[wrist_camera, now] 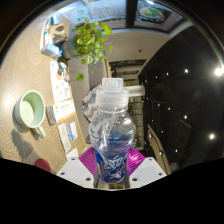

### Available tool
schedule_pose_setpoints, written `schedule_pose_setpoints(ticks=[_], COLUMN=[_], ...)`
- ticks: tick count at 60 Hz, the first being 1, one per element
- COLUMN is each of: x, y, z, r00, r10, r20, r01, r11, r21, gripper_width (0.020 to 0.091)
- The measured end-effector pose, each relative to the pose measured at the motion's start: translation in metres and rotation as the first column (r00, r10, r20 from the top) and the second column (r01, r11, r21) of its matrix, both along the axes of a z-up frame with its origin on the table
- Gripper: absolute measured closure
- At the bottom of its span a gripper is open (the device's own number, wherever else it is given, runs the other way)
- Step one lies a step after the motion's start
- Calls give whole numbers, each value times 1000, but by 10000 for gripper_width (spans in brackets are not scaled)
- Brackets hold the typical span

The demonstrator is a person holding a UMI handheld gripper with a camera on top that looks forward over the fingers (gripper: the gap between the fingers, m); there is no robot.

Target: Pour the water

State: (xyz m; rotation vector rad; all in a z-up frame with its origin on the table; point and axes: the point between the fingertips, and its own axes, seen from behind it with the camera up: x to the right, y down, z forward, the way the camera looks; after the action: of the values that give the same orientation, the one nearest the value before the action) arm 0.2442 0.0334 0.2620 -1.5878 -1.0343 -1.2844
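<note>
Presently the gripper [112, 168] is clenched on a clear plastic water bottle [110, 135], one magenta pad [90, 160] pressed to either side of its lower body. Bottle upright, tilted slightly, white sports cap [110, 92] on top, blue label near its base. Water visible inside, level hard to judge. Bottle looks lifted off the counter [25, 70], though its base is hidden by the fingers. Off to one side on the pale counter sits a light green mug [32, 110], handle turned toward the bottle, well apart from it. Papers or cards [62, 95] lie between mug and bottle. Beyond, a leafy green plant [90, 42] stands further along the counter. Dark glossy surface [185, 90] on the opposite side, dotted with light reflections.
</note>
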Motion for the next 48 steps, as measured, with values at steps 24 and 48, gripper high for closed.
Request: schedule_pose_setpoints(ticks=[24,48], x=[54,71], y=[-49,-42], z=[-61,-180], r00=[324,63], r10=[-103,-171], r20=[-941,-983], r01=[151,137], r11=[987,977], r21=[-56,-161], gripper_width=[757,753])
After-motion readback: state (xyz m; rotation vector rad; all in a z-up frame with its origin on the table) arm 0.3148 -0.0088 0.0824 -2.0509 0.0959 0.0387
